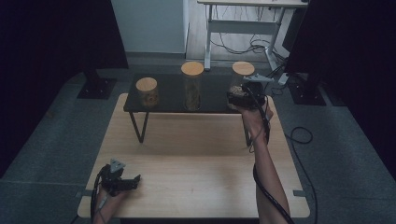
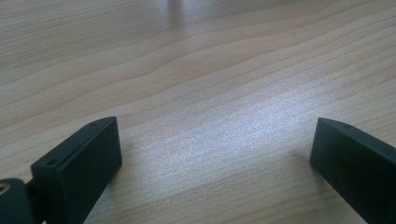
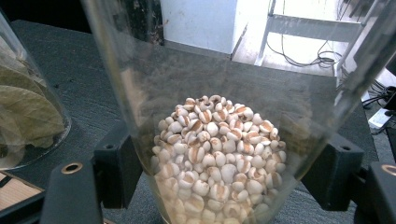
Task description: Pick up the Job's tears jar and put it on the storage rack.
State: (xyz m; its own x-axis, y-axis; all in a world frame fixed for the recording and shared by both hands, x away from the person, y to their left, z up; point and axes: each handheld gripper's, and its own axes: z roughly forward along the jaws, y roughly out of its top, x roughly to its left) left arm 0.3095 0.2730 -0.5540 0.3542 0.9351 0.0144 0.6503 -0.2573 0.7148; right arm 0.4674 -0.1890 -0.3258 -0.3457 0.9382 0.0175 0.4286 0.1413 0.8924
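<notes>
High view, right gripper [image 1: 243, 93]: at the far right of the black shelf [image 1: 168, 105], clamped round the glass jar of pale grains [image 1: 242, 83], which stands on the shelf under its round wooden lid.
High view, right arm: stretched forward across the wooden table [image 1: 196, 172], cable trailing down along the forearm.
High view, other jars: a tall middle jar [image 1: 192, 86] and a short left jar [image 1: 147, 91], both with wooden lids, stand apart along the same shelf.
High view, left gripper [image 1: 133, 181]: resting low at the near left corner of the table, well apart from the shelf, jaws pointing right.
Left gripper view, left gripper [image 2: 215, 158]: jaws spread wide with bare wood grain between them, nothing held.
Right gripper view, right gripper [image 3: 224, 172]: both black pads press the clear wall of the grain jar [image 3: 219, 154], which is partly filled with white, brown-streaked kernels.
Right gripper view, neighbour: the jar of dried leaves [image 3: 28, 116] stands near on the left, on the dark shelf top [image 3: 79, 74].
</notes>
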